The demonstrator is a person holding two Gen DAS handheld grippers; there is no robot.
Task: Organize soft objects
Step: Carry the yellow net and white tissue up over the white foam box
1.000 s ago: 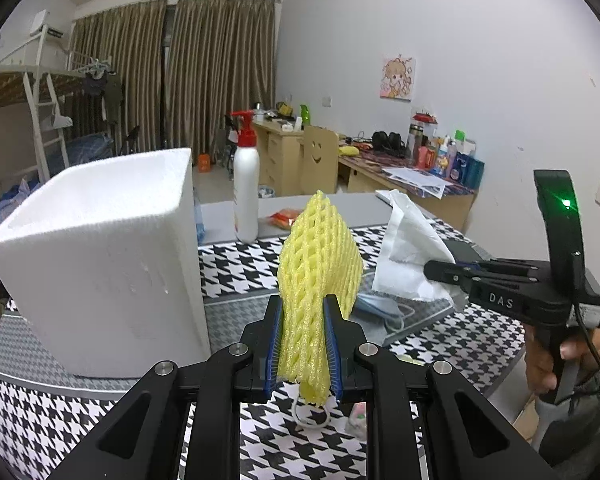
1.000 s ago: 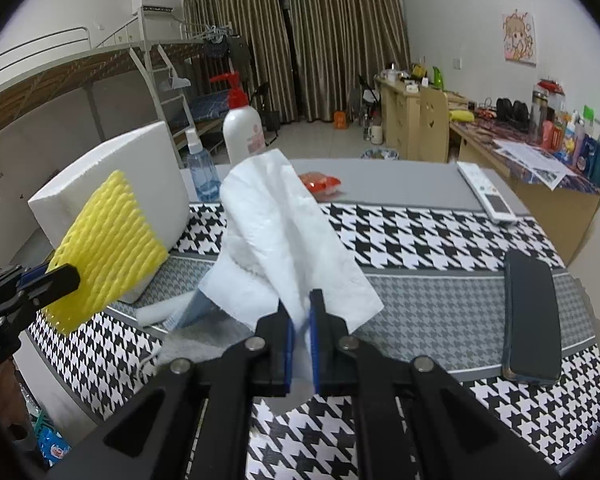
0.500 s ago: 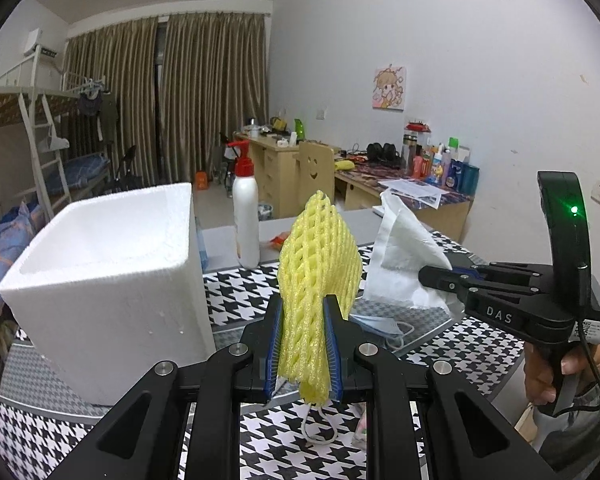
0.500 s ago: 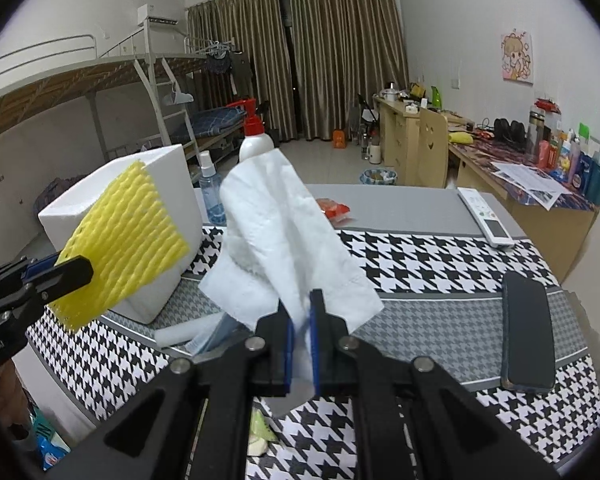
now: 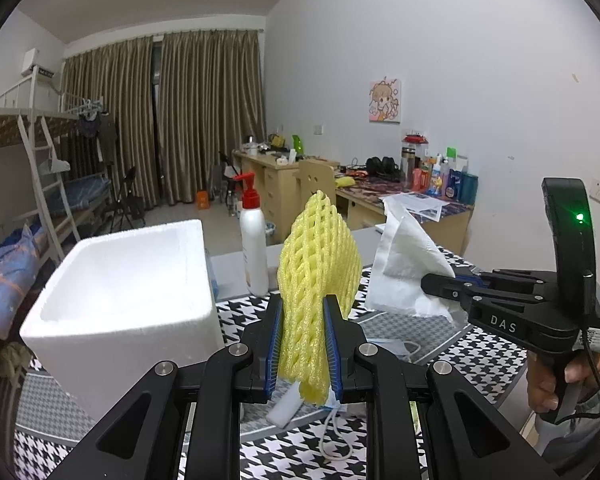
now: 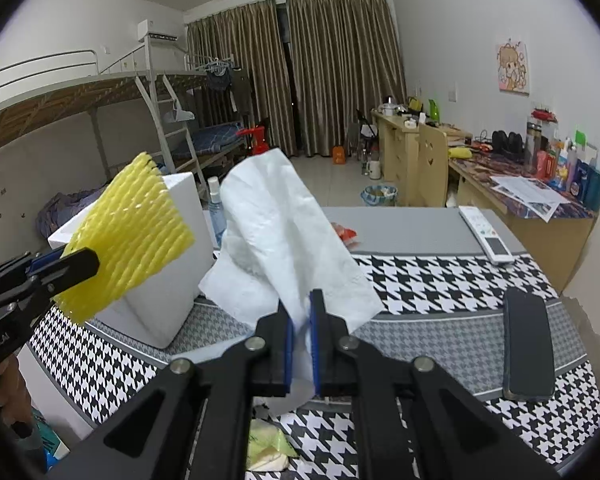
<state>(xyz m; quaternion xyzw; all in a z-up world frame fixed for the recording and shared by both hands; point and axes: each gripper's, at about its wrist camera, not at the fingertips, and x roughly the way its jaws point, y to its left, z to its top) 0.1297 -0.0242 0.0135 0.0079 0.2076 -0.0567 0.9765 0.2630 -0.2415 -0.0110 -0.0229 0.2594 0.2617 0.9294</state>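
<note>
My left gripper [image 5: 302,322] is shut on a yellow foam net sleeve [image 5: 318,272], which stands upright between the blue pads above the table. The same sleeve [image 6: 128,236] shows at the left of the right wrist view, in front of the white foam box [image 6: 156,312]. My right gripper [image 6: 301,318] is shut on a white paper tissue [image 6: 276,232] that hangs up and over its fingers. In the left wrist view the tissue [image 5: 404,264] and right gripper [image 5: 440,282] are at the right, level with the sleeve. The open foam box [image 5: 124,292] stands left of the sleeve.
A white pump bottle with a red top [image 5: 253,248] stands behind the box. A face mask [image 5: 384,346] lies on the houndstooth cloth below the grippers. A dark phone [image 6: 527,344] and a white remote [image 6: 486,236] lie to the right. A small spray bottle [image 6: 216,212] stands beside the box.
Both grippers have risen a little above the table with their loads still held. The foam box's open top now shows from above in the left wrist view.
</note>
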